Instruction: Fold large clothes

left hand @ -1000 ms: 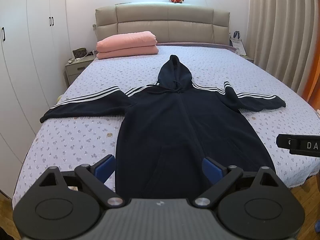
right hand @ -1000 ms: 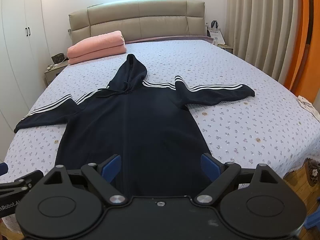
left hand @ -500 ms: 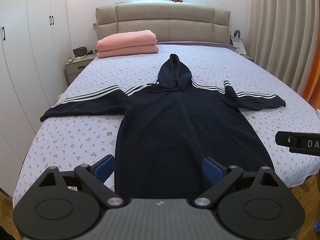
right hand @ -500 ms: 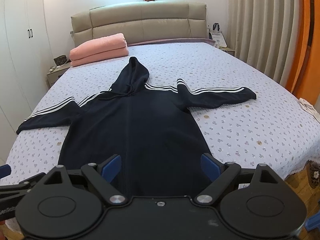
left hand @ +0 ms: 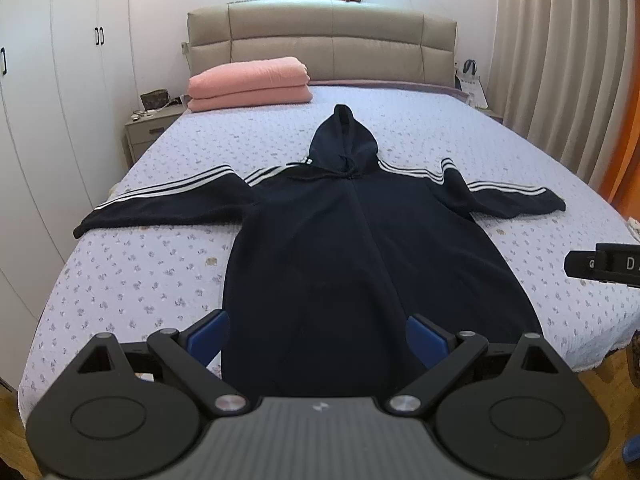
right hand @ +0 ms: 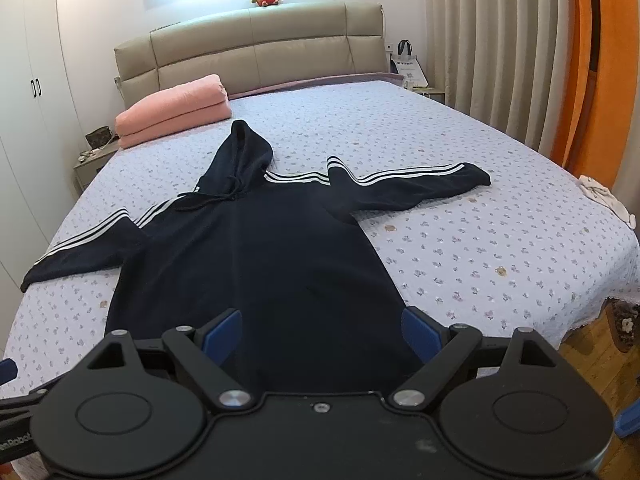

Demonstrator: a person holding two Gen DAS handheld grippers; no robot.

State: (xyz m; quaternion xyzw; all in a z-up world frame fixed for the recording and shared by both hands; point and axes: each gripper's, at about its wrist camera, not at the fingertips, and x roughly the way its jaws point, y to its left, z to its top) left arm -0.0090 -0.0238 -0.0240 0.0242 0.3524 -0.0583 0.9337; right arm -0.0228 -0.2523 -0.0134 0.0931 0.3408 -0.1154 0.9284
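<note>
Left hand-held gripper (left hand: pixel 318 338): jaws stand wide apart, empty, held above the foot edge of the bed (left hand: pixel 132 276) over the hem of the garment. Its view has barely shifted over the last second; the garment sits marginally lower in frame.

Task item: a dark navy hooded sweatshirt with white triple stripes on the sleeves (left hand: pixel 360 248) lies flat, front up, along the middle of the bed. The hood points toward the headboard edge, the hem reaches the foot edge, and both sleeves are spread toward the side edges. No fold is made yet.

Right hand-held gripper (right hand: pixel 322 334): jaws also wide apart, holding nothing. Its view has tilted and swung over the last second, so the sweatshirt (right hand: pixel 260 264) now appears slanted, and the right sleeve sits nearer the frame's centre.

Assessment: the garment itself has not moved. The change is confined to the right unit's orientation, which suggests a reach toward the right sleeve or hem is being prepared. Folding has not begun.
</note>
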